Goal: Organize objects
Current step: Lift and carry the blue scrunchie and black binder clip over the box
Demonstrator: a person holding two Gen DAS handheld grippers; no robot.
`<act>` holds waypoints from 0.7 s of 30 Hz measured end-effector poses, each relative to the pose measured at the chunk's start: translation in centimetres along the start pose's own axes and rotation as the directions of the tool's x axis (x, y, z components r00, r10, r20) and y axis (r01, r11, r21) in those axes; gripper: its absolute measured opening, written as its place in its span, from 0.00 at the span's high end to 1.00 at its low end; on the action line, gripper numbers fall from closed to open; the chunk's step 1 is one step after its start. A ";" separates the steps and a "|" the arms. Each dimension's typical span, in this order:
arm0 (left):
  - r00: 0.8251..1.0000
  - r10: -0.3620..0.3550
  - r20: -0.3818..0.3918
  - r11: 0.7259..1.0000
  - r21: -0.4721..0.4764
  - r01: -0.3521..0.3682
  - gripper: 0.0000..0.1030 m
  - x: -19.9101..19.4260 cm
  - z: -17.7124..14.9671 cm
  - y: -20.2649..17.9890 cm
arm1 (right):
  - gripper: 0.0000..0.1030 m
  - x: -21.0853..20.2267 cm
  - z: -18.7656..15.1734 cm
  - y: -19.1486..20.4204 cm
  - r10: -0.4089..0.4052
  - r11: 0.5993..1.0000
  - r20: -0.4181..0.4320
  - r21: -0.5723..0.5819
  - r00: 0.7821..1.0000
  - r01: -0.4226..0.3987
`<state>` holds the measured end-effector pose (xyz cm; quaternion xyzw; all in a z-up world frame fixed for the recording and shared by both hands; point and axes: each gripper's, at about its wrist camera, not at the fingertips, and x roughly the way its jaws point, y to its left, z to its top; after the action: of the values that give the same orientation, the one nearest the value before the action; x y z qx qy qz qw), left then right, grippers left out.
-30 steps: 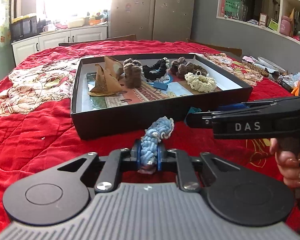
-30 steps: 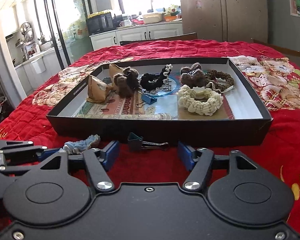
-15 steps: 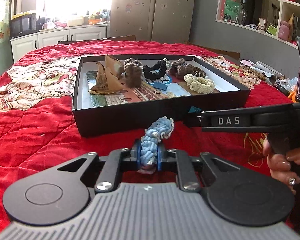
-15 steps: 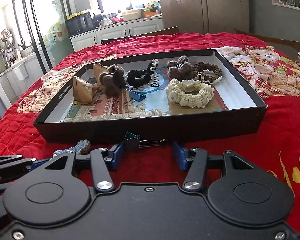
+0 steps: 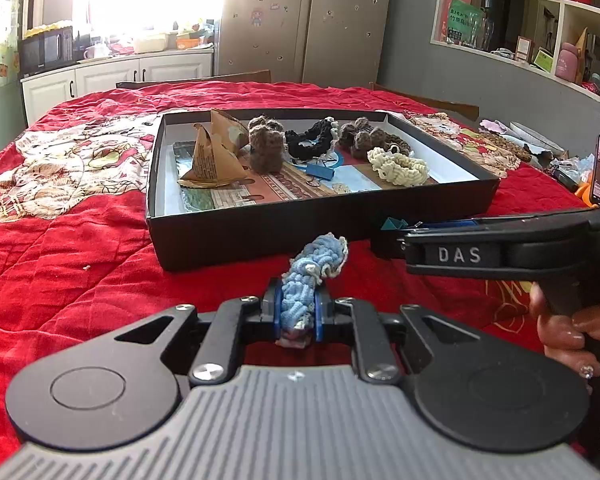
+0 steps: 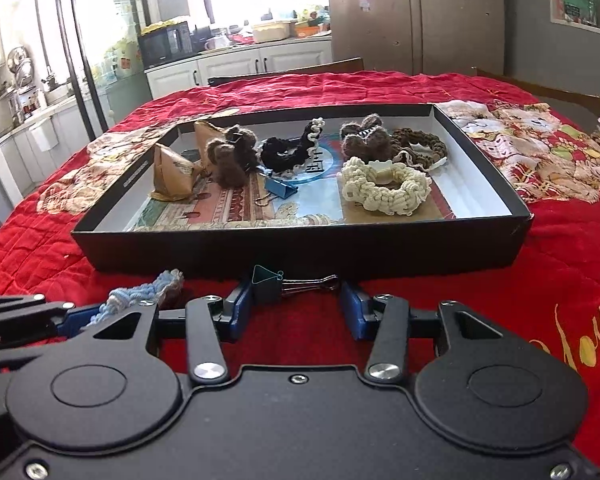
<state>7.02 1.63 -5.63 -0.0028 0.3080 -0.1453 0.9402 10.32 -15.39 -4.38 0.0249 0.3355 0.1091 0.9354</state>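
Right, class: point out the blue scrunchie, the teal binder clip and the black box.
blue scrunchie (image 5: pixel 300 300): left wrist view, its pinched middle.
teal binder clip (image 6: pixel 265 288): right wrist view, its body.
black box (image 6: pixel 300 248): right wrist view, near wall.

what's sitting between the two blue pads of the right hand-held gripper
In the right wrist view, a teal binder clip lies on the red cloth between the closing pads of the right hand-held gripper, close against the left one, clear of the right.

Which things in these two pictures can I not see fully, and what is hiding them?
- Teal binder clip: left wrist view, mostly behind the closing right gripper; not yet clamped.
- Blue scrunchie: its near end hidden between the shut left gripper pads.
- Box floor near the front: right wrist view, hidden by the front wall.
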 end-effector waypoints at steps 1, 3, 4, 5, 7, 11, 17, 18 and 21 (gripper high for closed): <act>1.000 0.000 0.000 1.000 0.000 0.000 0.83 0.0 0.0 0.0 | 0.56 -0.1 -0.1 0.0 0.006 1.000 -0.001 -0.004 1.000 -0.006; 1.000 0.001 0.000 1.000 0.001 -0.001 0.83 -0.1 0.0 0.0 | 0.56 -0.5 -0.2 -0.1 0.019 1.000 -0.001 -0.011 1.000 -0.019; 1.000 0.001 0.000 1.000 0.003 -0.001 0.83 -0.1 0.0 -0.1 | 0.56 -0.7 -0.3 -0.1 0.025 1.000 0.000 -0.016 1.000 -0.025; 1.000 0.002 0.000 1.000 0.004 -0.002 0.83 -0.1 0.0 -0.1 | 0.56 -0.9 -0.4 -0.2 0.030 0.999 0.000 -0.020 1.000 -0.030; 1.000 0.003 0.000 1.000 0.007 -0.003 0.83 -0.3 0.0 -0.2 | 0.56 -1.3 -0.6 -0.4 0.040 0.999 -0.003 -0.028 0.999 -0.040; 1.000 0.001 -0.001 1.000 0.014 -0.001 0.83 -0.4 0.1 -0.4 | 0.56 -2.2 -1.0 -1.0 0.060 0.997 -0.004 -0.042 0.998 -0.060; 1.000 -0.007 -0.003 1.000 0.022 0.007 0.83 -0.7 0.3 -0.7 | 0.56 -4.2 -1.8 -1.8 0.113 0.990 0.013 -0.085 0.994 -0.111; 1.000 -0.007 -0.001 1.000 0.024 0.007 0.83 -0.9 0.3 -0.8 | 0.56 -4.5 -1.9 -1.9 0.119 0.989 0.017 -0.092 0.993 -0.117; 1.000 -0.009 0.012 0.999 0.031 0.009 0.83 -1.5 0.7 -0.9 | 0.56 -5.5 -1.8 -2.3 0.153 0.983 0.028 -0.104 0.988 -0.150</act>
<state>6.07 1.07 -4.12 0.0093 0.3001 -0.1543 0.9413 5.51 -18.86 -2.65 0.0048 0.3100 0.1963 0.9302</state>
